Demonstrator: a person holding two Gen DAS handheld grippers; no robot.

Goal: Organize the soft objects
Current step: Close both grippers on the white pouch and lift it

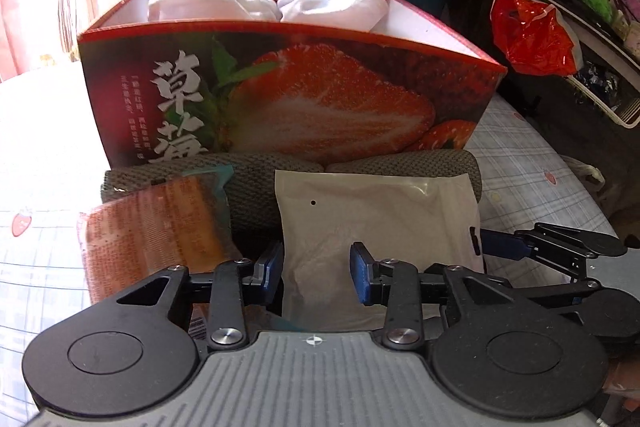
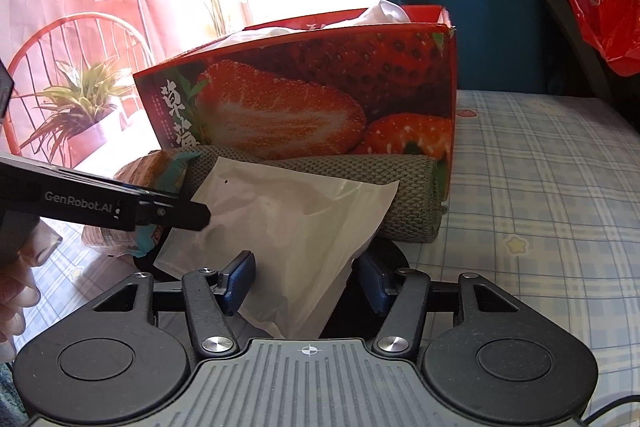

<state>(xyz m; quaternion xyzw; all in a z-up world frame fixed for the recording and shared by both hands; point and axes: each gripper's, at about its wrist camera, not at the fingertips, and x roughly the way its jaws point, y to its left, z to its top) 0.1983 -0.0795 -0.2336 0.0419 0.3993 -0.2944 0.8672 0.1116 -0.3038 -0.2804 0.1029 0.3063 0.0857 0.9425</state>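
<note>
On a plaid bedsheet [image 2: 540,163] before a strawberry carton [image 1: 288,95], the white pouch [image 1: 376,219] lies crosswise against a grey rolled towel [image 2: 400,187], its near corners between both part-open grippers — left gripper [image 1: 316,275], right gripper [image 2: 308,283].

The left gripper [image 1: 316,273] is straddling the near edge of a white pouch [image 1: 376,223], its blue pads sitting against the packet's sides. Just left, an orange snack packet [image 1: 156,227] is lying tilted. Both are leaning on a rolled grey towel [image 1: 256,183] — it is resting against a strawberry box [image 1: 288,87] holding white cloth [image 1: 264,3]. The right gripper [image 1: 476,241] is reaching in at the pouch's right edge.
</note>
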